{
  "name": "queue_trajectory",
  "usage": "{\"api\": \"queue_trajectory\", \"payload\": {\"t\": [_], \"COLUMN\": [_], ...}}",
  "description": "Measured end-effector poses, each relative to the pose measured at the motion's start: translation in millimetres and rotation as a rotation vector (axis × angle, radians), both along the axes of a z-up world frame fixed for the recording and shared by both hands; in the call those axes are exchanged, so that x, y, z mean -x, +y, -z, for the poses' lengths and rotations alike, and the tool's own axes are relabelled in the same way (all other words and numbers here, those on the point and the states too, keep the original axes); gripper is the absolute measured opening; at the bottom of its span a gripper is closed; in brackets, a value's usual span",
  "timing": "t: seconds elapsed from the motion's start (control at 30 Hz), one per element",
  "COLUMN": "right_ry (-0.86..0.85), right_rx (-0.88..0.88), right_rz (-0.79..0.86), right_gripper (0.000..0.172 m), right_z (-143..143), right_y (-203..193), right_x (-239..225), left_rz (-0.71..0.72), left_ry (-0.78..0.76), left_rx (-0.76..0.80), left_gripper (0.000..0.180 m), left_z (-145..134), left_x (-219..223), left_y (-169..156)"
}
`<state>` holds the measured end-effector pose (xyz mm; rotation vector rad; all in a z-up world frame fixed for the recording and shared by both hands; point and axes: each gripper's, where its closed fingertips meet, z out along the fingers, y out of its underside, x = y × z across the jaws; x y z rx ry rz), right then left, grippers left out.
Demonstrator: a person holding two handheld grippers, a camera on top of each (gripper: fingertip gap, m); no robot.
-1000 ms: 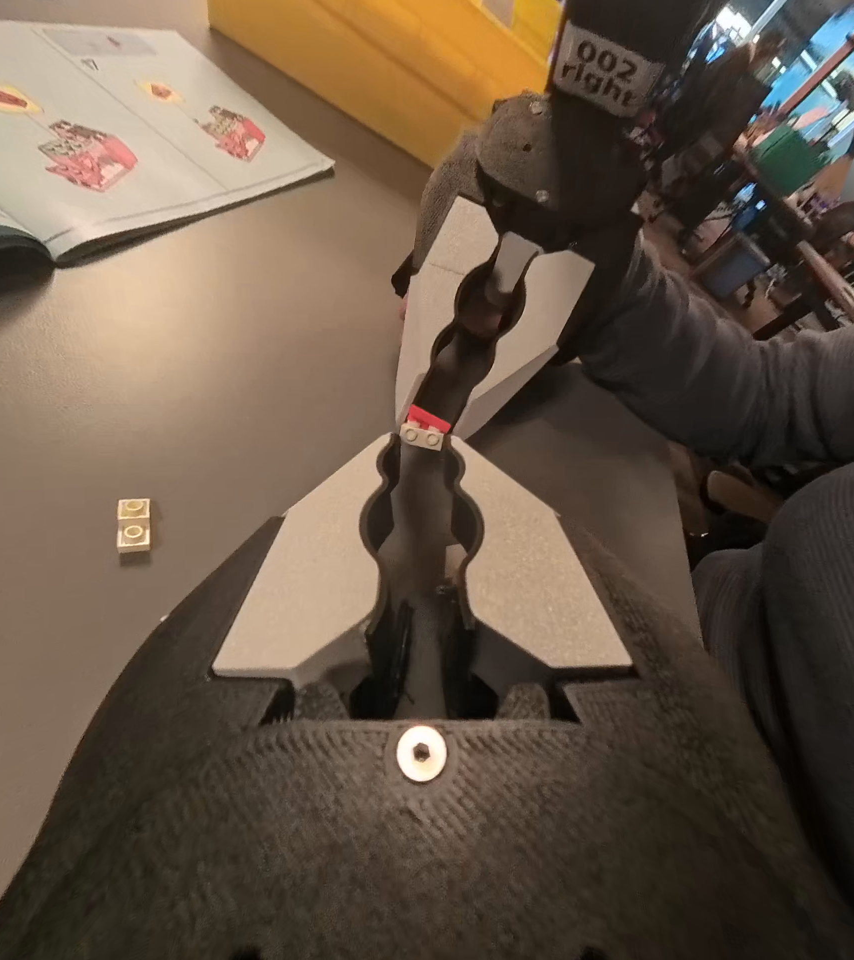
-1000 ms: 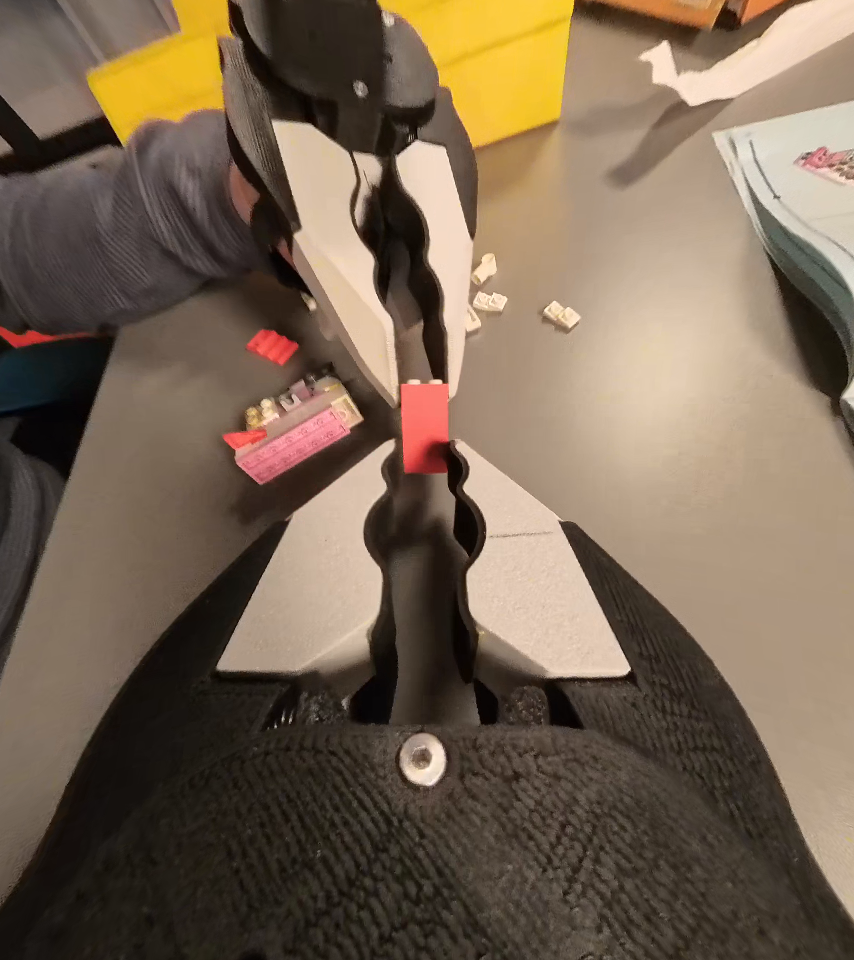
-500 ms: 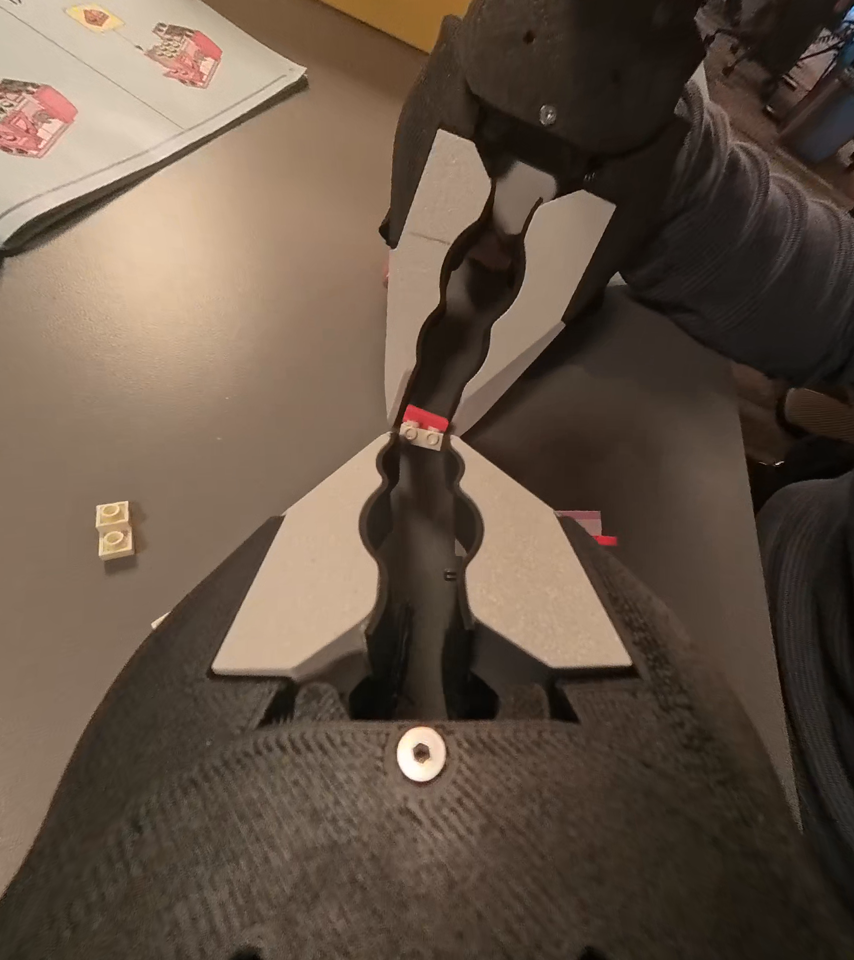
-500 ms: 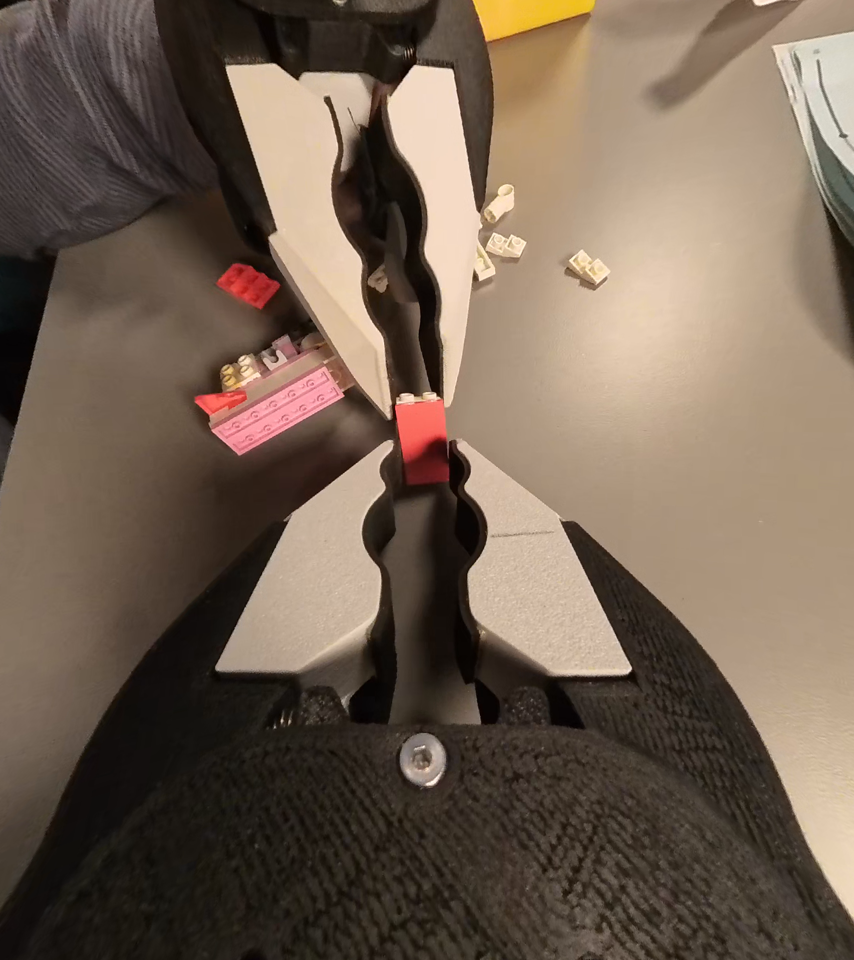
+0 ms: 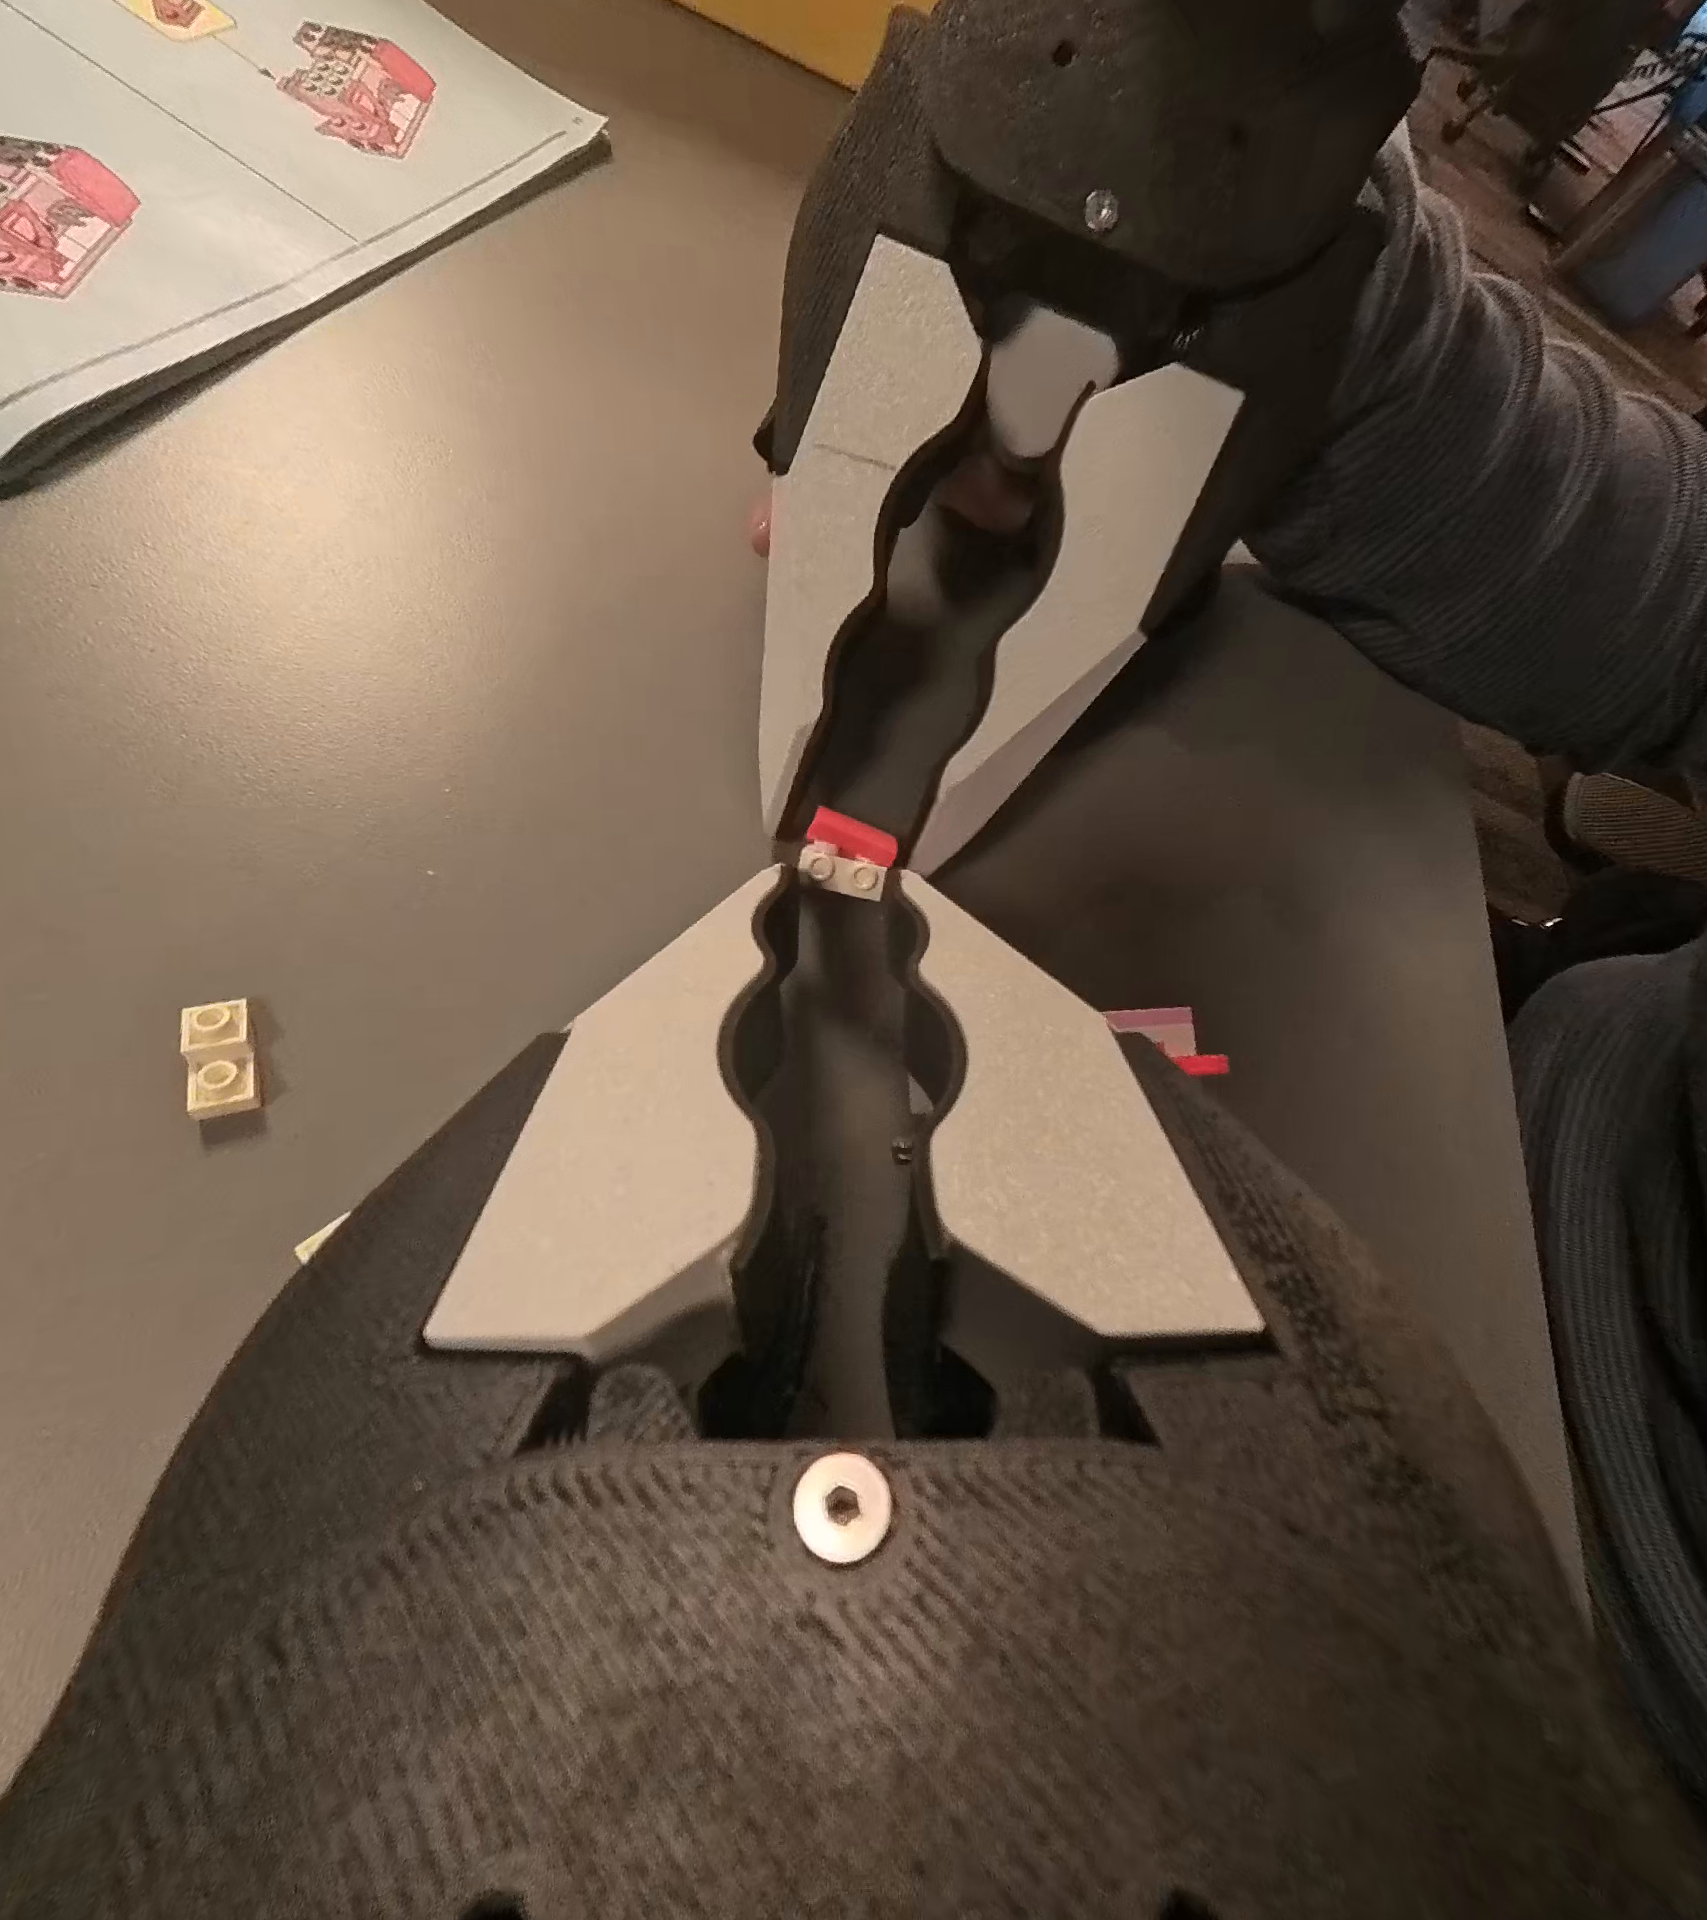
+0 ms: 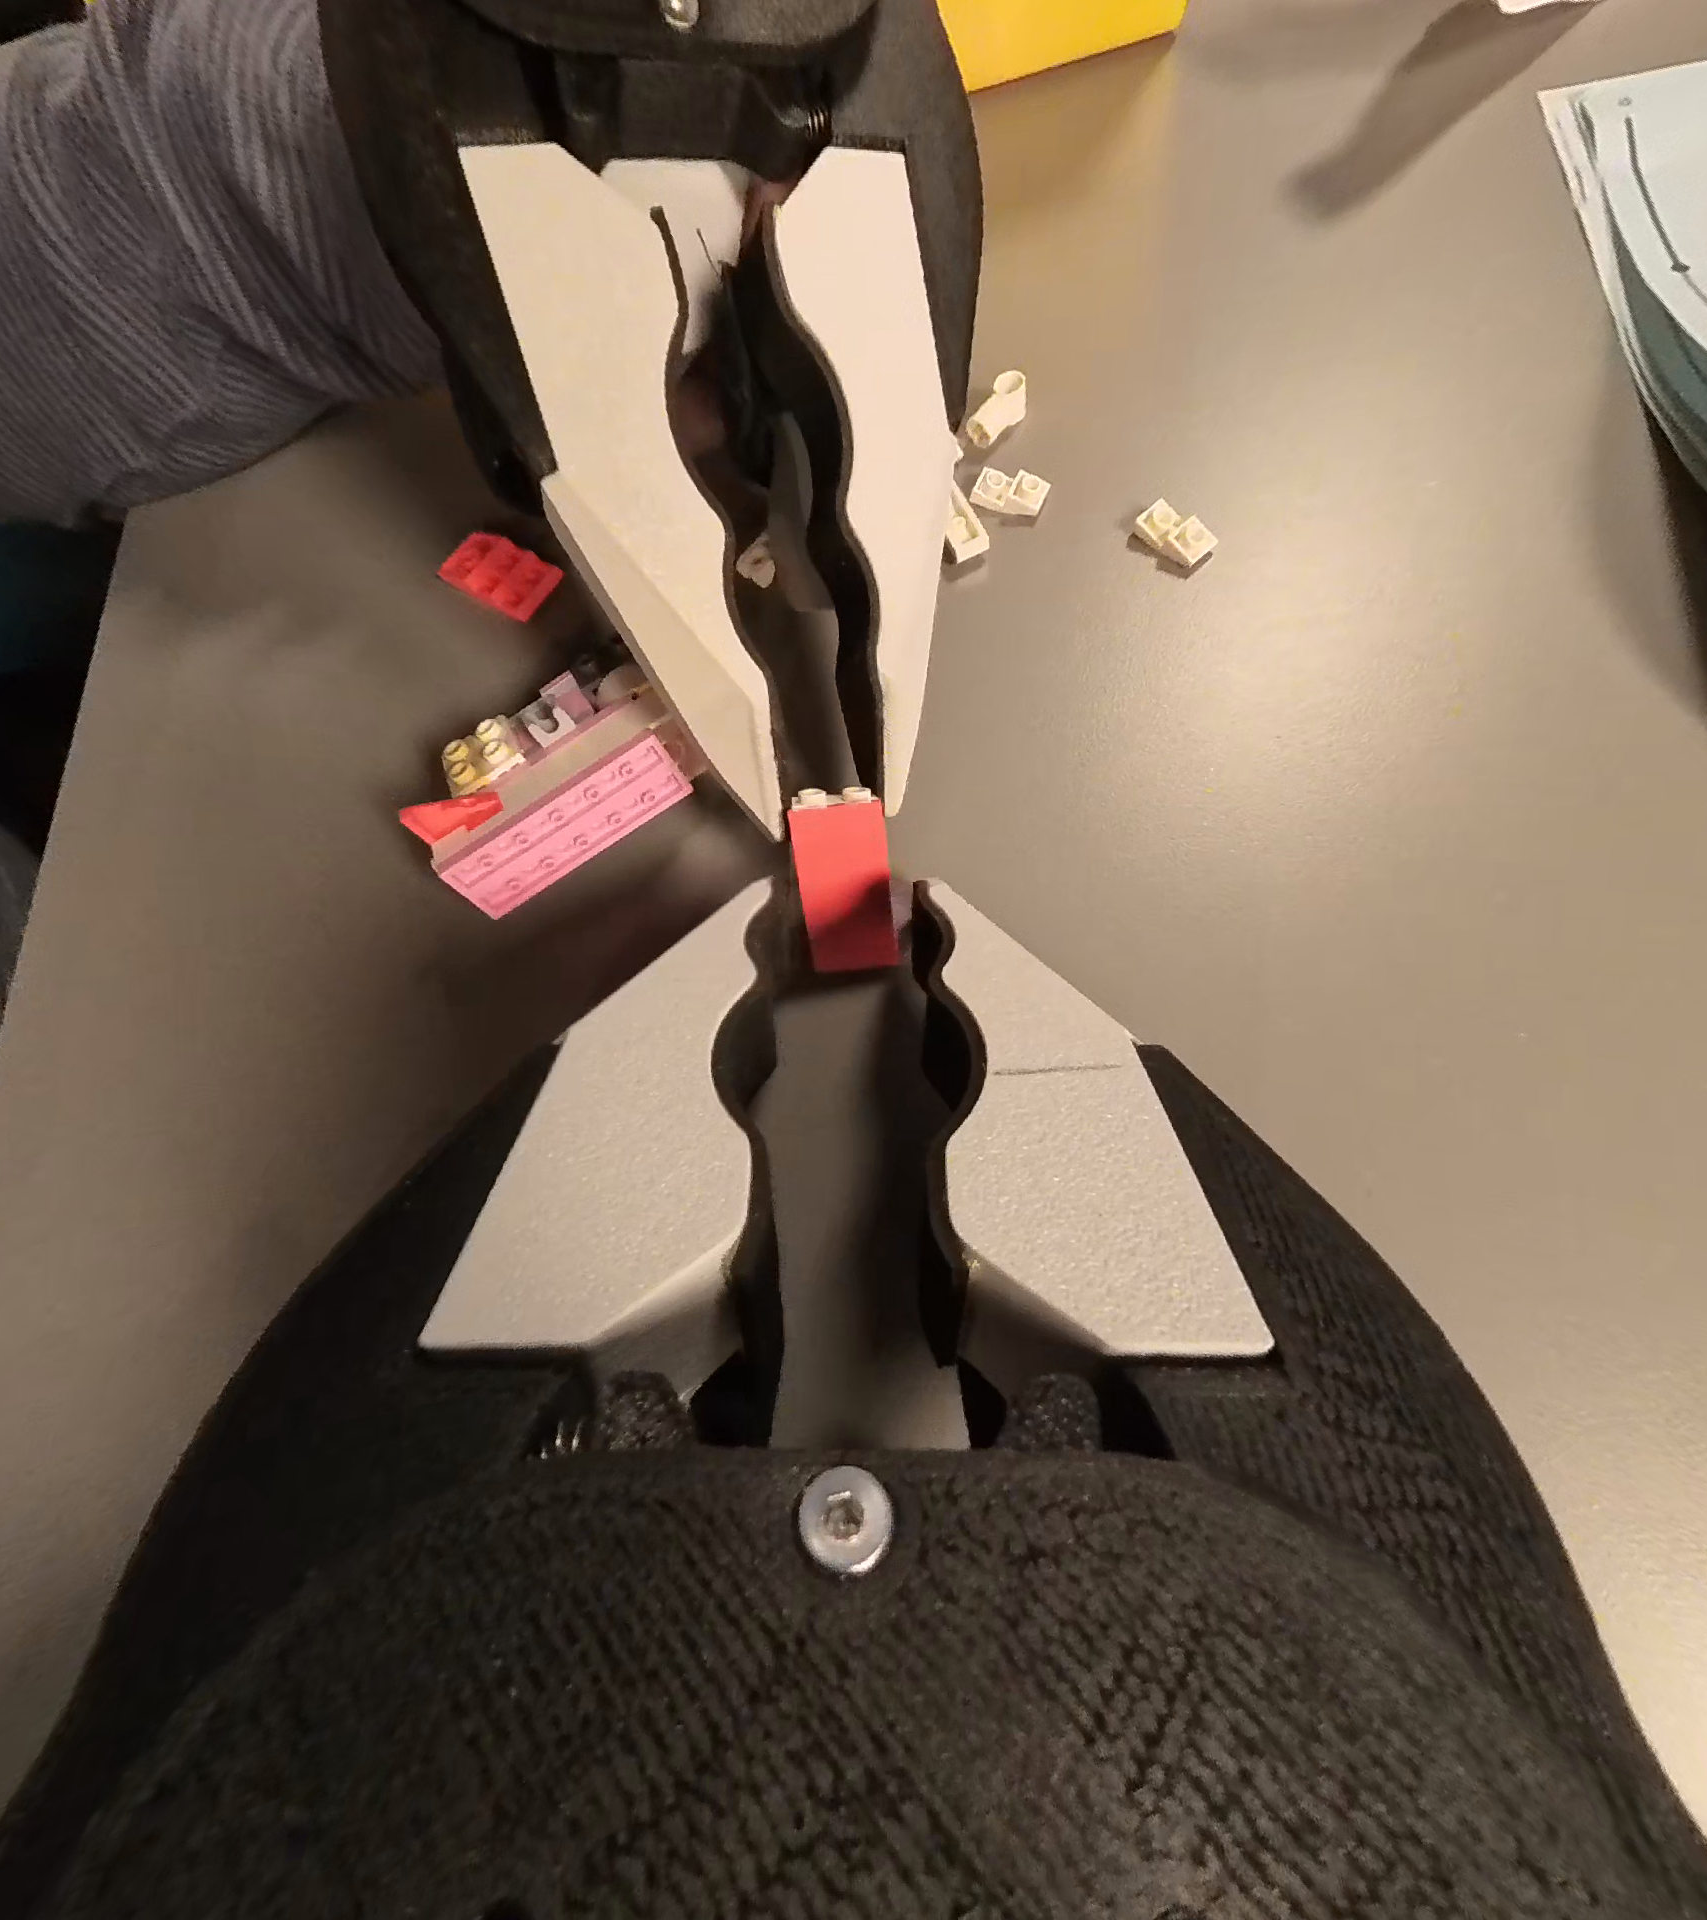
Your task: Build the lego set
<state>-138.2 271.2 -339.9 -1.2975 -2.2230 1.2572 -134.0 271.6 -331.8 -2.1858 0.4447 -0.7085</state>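
Left gripper [image 5: 841,878] pinches a white plate [image 5: 844,873]; the red brick [image 6: 841,902] on it sits between the right gripper [image 6: 847,914]'s parted fingers, its right side apart. Pink build [image 6: 558,821] half hidden behind the left fingers.

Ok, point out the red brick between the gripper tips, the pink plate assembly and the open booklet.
red brick [image 6: 841,899]: right wrist view, on its smooth red face.
pink plate assembly [image 6: 568,831]: right wrist view, on the pink plate's underside.
open booklet [image 5: 205,208]: left wrist view, on the printed page.

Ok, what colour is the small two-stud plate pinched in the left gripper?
Light grey; the plate sits against a red brick, clearest in the left wrist view.
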Motion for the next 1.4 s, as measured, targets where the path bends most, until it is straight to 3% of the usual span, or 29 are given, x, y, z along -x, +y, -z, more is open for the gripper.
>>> {"api": "queue_trajectory", "payload": {"t": [0.33,0.53,0.67,0.83,1.0,1.2,1.4], "right_ry": [0.012,0.091,0.236,0.283,0.254,0.213,0.218], "right_rx": [-0.001,-0.036,-0.181,-0.424,-0.431,-0.430,-0.461], "right_rz": [-0.002,0.120,0.145,0.153,0.219,0.274,0.302], "right_gripper": [0.033,0.036,0.039,0.045,0.041,0.019,0.012], "right_z": [-1.6,-8.9,-18.4,-7.3,-5.4,-1.5,-1.3], "right_y": [1.9,14.5,5.6,-5.7,-1.8,6.1,7.7], "right_x": [-1.6,-4.3,-10.8,-0.9,4.1,7.1,9.5], "left_rz": [0.002,-0.001,-0.004,-0.012,-0.027,-0.078,-0.123], "left_ry": [0.008,0.011,0.016,0.015,0.014,-0.045,-0.043], "left_rx": [0.009,0.016,0.023,0.031,0.032,0.052,0.048], "left_gripper": [0.015,0.015,0.015,0.015,0.015,0.015,0.015], "left_z": [2.1,3.2,4.6,5.3,5.4,3.3,3.1], "left_x": [-0.5,-0.2,-0.1,0.4,2.1,3.2,6.6], "left_y": [-0.4,-0.3,-0.1,0.2,1.4,5.1,8.7]}}
